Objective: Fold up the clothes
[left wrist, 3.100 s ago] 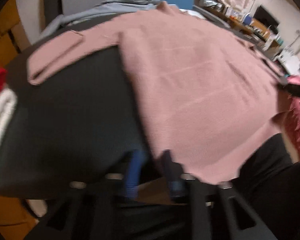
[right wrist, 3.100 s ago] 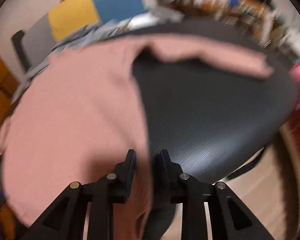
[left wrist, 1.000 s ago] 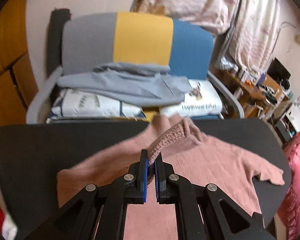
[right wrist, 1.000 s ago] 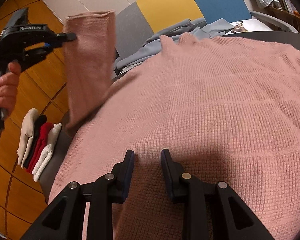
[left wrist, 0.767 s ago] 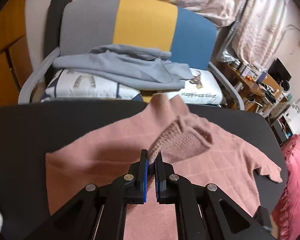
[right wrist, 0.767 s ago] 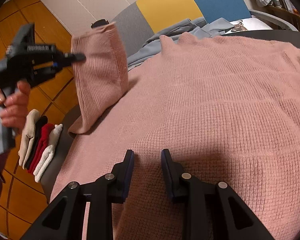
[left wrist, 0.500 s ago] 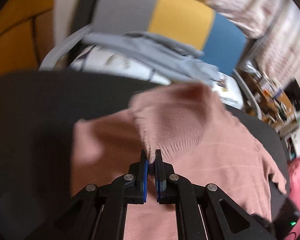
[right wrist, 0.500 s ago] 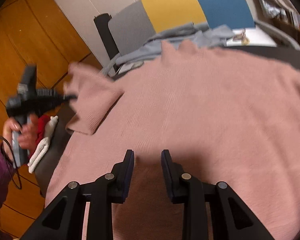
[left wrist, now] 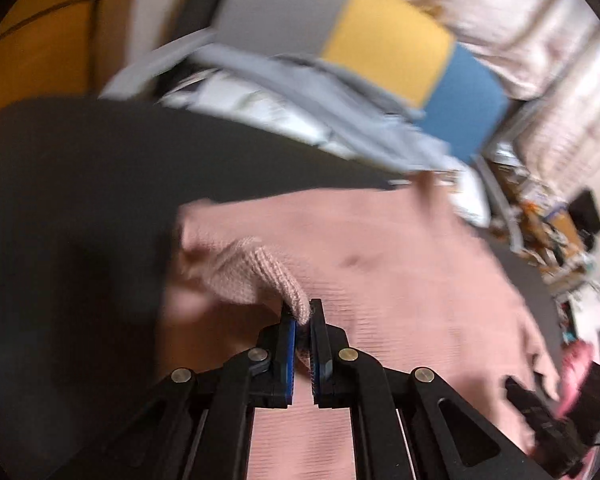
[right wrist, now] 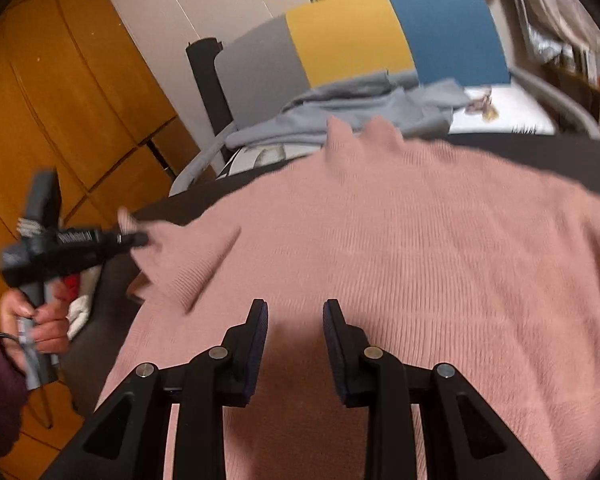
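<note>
A pink knit sweater lies spread on a round black table, collar toward the far edge. My left gripper is shut on the sleeve cuff, which is folded back over the sweater's body. From the right wrist view, the left gripper shows at the left with a hand on its handle, and the folded sleeve rests on the sweater. My right gripper hovers open just above the sweater's lower part, holding nothing.
A chair with a grey, yellow and blue back stands behind the table, with grey clothes and white cushions on its seat. Orange wooden panels fill the left. Folded red and white items lie at the table's left edge.
The left gripper has carried the sleeve down from its raised position and inward across the sweater, so the sleeve now lies folded low on it. The right gripper stayed open over the lower part.
</note>
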`<state>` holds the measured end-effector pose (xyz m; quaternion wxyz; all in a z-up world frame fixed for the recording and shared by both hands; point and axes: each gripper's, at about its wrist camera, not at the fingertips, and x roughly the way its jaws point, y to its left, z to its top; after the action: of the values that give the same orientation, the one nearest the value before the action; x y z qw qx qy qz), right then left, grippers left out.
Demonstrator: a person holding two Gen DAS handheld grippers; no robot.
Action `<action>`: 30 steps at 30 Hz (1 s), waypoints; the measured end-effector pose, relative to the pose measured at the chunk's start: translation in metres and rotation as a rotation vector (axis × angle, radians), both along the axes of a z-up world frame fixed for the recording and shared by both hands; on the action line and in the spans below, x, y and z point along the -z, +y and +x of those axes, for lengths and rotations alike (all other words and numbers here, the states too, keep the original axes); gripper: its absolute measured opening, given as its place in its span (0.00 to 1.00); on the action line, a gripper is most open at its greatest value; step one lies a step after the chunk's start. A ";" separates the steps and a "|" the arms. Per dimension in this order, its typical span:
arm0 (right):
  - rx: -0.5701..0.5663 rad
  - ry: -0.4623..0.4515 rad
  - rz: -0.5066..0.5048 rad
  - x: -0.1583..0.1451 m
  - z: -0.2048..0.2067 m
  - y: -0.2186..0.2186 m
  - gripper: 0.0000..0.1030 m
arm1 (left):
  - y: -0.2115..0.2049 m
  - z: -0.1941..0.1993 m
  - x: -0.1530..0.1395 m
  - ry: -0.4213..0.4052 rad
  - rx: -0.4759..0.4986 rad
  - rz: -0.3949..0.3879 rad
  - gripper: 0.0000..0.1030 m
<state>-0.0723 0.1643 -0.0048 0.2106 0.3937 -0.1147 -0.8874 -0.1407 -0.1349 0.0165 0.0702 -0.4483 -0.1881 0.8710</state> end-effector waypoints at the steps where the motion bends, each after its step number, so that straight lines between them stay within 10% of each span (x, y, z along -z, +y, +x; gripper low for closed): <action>1: 0.014 -0.002 -0.008 -0.001 -0.001 0.000 0.28 | 0.017 -0.004 -0.010 0.028 0.040 0.008 0.06; 6: 0.103 -0.095 -0.063 0.016 -0.001 0.021 0.28 | 0.108 -0.015 -0.032 0.096 0.214 -0.014 0.29; 8: 0.129 -0.124 -0.069 0.022 0.003 0.029 0.28 | 0.133 -0.013 -0.028 0.095 0.248 -0.044 0.74; 12: 0.128 -0.179 -0.130 0.029 0.005 0.044 0.28 | 0.126 0.015 -0.006 0.126 0.227 -0.106 0.75; 18: 0.164 -0.250 -0.217 0.036 -0.024 0.036 0.36 | 0.032 0.058 0.043 0.078 -0.050 -0.071 0.73; 20: 0.181 -0.273 -0.232 0.039 -0.034 0.031 0.37 | 0.011 0.064 0.057 0.036 -0.099 -0.067 0.58; 27: 0.239 -0.354 -0.283 0.049 -0.072 0.014 0.37 | -0.005 0.082 0.065 0.091 -0.097 -0.071 0.50; 30: 0.254 -0.378 -0.299 0.053 -0.089 0.007 0.13 | -0.012 0.070 0.062 0.068 -0.144 -0.039 0.50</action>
<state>-0.1611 0.1717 -0.0578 0.1282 0.4993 -0.3301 -0.7907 -0.0710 -0.1473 -0.0454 0.0052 -0.4051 -0.2003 0.8921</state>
